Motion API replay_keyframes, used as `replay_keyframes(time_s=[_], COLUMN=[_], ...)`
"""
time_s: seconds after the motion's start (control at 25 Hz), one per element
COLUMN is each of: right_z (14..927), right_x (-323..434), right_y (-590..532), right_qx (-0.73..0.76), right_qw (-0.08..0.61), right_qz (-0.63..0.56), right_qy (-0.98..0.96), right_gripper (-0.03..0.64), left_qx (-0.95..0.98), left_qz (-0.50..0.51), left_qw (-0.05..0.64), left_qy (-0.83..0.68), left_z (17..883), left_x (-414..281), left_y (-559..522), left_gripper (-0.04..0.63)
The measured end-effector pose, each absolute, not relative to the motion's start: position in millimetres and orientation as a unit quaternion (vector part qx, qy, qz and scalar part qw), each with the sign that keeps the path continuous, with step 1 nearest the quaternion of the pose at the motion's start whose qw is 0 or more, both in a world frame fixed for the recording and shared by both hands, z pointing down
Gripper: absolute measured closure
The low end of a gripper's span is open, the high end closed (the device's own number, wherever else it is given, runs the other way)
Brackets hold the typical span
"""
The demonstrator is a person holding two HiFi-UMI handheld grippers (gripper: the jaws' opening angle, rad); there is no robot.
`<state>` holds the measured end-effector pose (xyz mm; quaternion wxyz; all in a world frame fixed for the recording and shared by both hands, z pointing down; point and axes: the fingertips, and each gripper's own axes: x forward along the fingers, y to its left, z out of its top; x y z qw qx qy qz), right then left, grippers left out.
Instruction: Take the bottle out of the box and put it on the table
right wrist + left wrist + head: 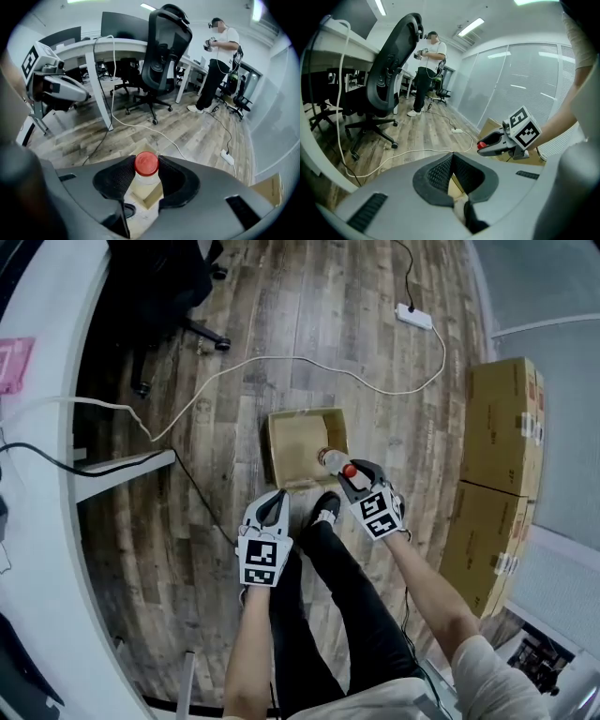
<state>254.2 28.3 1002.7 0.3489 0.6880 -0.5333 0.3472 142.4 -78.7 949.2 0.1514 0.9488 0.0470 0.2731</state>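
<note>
The bottle has a red cap and a pale, clear body. The box is plain brown cardboard. The floor shows brown wood planks with grey streaks. The left gripper and the right gripper are grey with black textured fingers, and each of the 2 cubes carries black squares on white. The counter is white.

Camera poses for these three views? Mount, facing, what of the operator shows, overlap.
Head view: on the head, facing steeply down at floor and box; shows forearms, legs, left gripper, right gripper holding the bottle.
Left gripper view: on the left gripper, along its shut, empty jaws toward an office chair; right gripper shows.
Right gripper view: on the right gripper, past the clamped bottle onto the box; left gripper shows.
Shared: both gripper views show the office chair.
</note>
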Motion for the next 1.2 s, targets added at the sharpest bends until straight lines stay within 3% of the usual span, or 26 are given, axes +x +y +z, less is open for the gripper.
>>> replay_keyframes(time_s=[0.68,1.2], right_z=[688.8,532.7], right_x=[197.8,52.6], right_y=[-84.5,-233.2], right_qx=[0.532,0.439], right_qw=[0.399,0.381], right_qz=[0.241,0.137], right_qy=[-0.707,-0.803], right_gripper=[0.434,0.434], left_qx=[0.965,0.962], left_qz=[0.230,0.189], left_qw=[0.125,0.120], left_qy=[0.018,-0.156], left_z=[688.8,562.8], left_x=[144.2,-16.1], left_y=[-125.6,-251.7], left_gripper=[0.580,0.580])
